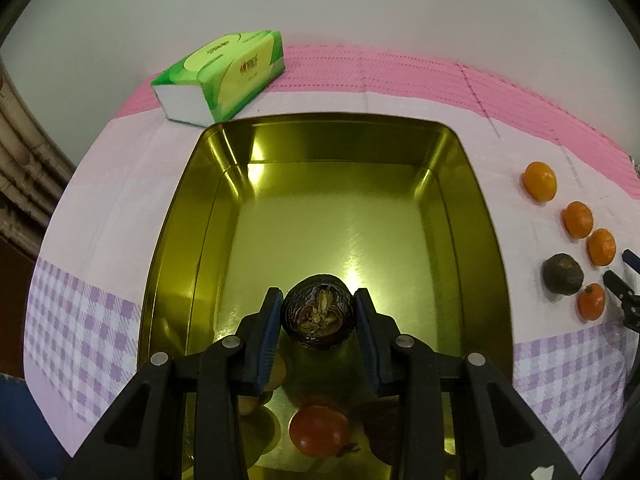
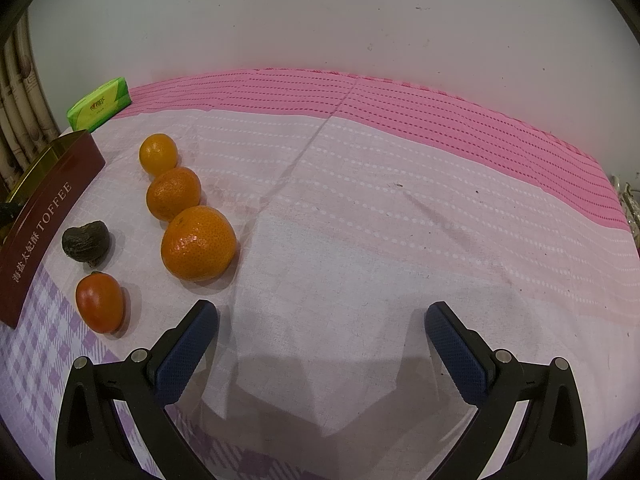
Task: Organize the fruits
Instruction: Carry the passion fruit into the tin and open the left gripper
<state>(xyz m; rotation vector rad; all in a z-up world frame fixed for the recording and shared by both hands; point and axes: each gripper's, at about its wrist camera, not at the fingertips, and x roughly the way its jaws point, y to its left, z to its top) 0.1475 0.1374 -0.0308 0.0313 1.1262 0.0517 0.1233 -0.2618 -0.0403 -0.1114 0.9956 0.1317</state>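
Left tool (image 1: 318, 314): nearest the lens in the left wrist view. Blue pads stand to either side of a dark, wrinkled round fruit (image 1: 318, 316), held over the near part of the gold tin (image 1: 180, 208). The pads look to be touching the fruit's sides, so the tool is judged narrowed onto it; whether the fruit rests on the tin floor or hangs above it cannot be told.

Tin contents: one red-orange fruit (image 1: 320, 430) lies at the tin's near end, below the held fruit. Pale round shapes beside it, behind the left tool's arm, are too hidden to name.

Right tool (image 2: 322, 332): spread wide, holding nothing, over bare cloth to the right of the tin.

Fruits outside the tin, all to its right on the pink and lilac tablecloth (image 2: 400, 220):
- Three oranges in a row: large (image 2: 198, 243), middle (image 2: 173, 193), small (image 2: 158, 154). The large and middle appear to touch.
- One dark shrivelled fruit (image 2: 85, 241), just beside the tin's maroon wall.
- One red-orange oval fruit (image 2: 99, 303), nearer the right tool than the dark one.

Other: green tissue pack (image 1: 220, 76) beyond the tin's far left corner.

Progress, as judged: at least one fruit is placed, one is in hand over the tin, and five remain on the table. The task appears early, under halfway.
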